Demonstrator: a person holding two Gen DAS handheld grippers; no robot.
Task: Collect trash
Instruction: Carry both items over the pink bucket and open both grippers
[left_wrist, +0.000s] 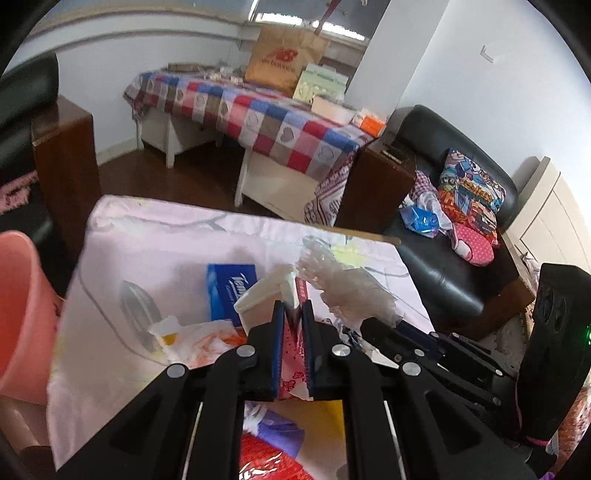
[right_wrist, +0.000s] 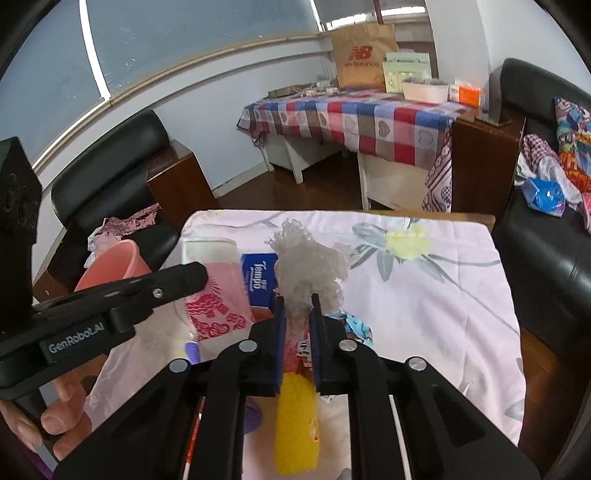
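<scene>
1. Two pieces of trash sit in your grips. Your left gripper (left_wrist: 292, 312) is closed narrowly on a pink-and-white printed carton (left_wrist: 291, 354), whose pale open flap (left_wrist: 264, 290) sticks out past the fingertips.
2. Your right gripper (right_wrist: 297, 308) is pinched tight on a crumpled clear plastic wrapper (right_wrist: 308, 269), which bunches up above the fingers; the same wrapper (left_wrist: 343, 284) appears in the left wrist view just right of the carton.
3. One yellow wrapper (right_wrist: 297, 421) lies under your right gripper, between its arms.
4. One blue Tempo tissue pack (left_wrist: 229, 291) lies flat on the table beyond the carton, near the middle.
5. One crumpled white and orange wrapper (left_wrist: 201, 338) lies left of your left gripper, touching the tissue pack's near edge.
6. One pale pink floral cloth (right_wrist: 424, 295) covers the table that holds all of the above.
7. One pink bin (left_wrist: 20, 310) stands off the table's left edge.
8. One black sofa (left_wrist: 443, 280) stands to the right, with a blue packet (left_wrist: 421, 219) on its seat.
9. One checked table (left_wrist: 258, 118) stands across the room, carrying a brown paper bag (left_wrist: 280, 59).
</scene>
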